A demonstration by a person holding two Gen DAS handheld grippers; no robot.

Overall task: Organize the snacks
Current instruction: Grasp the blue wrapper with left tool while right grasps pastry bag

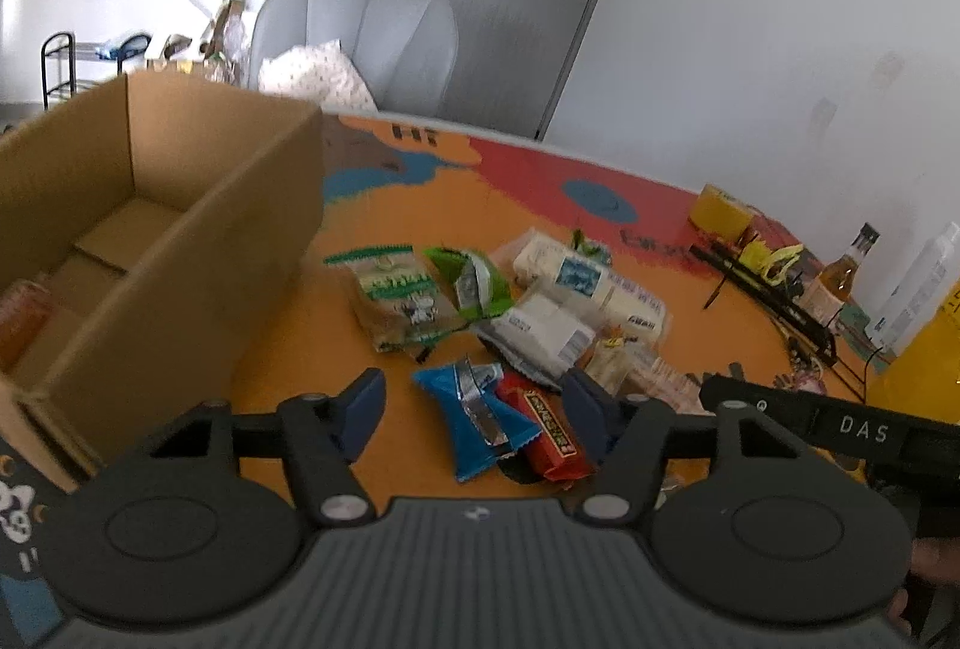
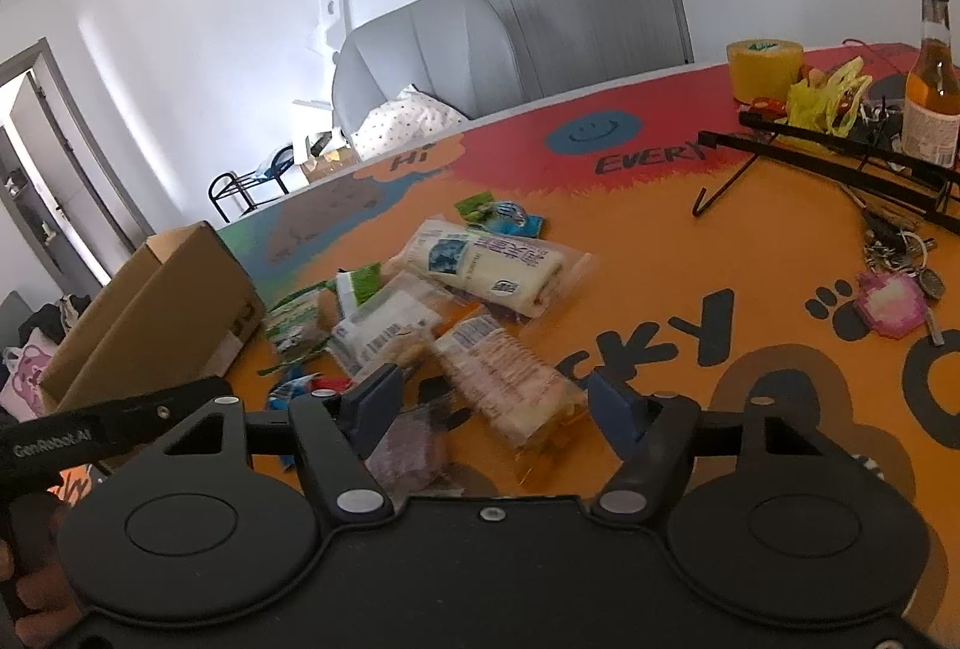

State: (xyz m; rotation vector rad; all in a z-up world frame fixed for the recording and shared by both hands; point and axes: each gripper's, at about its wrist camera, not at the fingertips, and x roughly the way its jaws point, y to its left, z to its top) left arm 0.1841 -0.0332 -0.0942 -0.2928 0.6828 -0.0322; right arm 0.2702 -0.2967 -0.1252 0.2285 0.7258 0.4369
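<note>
Both grippers hang over the snack pile on the orange printed table [image 1: 372, 457], each with its jaws parted and nothing pinched.

The left gripper [image 1: 474, 403] straddles two overlapping packets — a blue wrapper [image 1: 456, 421] with a silvery torn flap and a red bar [image 1: 549, 436] lying against its right edge. That overlap is the main risk: if the jaws come together as they stand, they would likely catch both packets at once, or nip only the loose foil flap, and the wrapper could slide free on the way to the cardboard box [image 1: 180, 253] at the left. The box wall stands near, so a low carry might clip its rim.

The right gripper [image 2: 489, 400] brackets a clear-wrapped pastry pack [image 2: 510, 379], with a dark purplish packet [image 2: 408, 448] just under its left finger; the blur makes it hard to say whether that finger [image 2: 375, 400] already touches either one. The slick film may buckle or squirt out sideways under pressure, and the soft contents could be crushed.

The two tools sit close — the left one's black body [image 2: 120, 421] shows at the edge of the right wrist view — so reaching for neighbouring packets together invites a knock. The remaining snacks, including the long white bread pack [image 2: 492, 268] and a green-printed bag [image 1: 402, 295], lie loose between them and the box.
</note>
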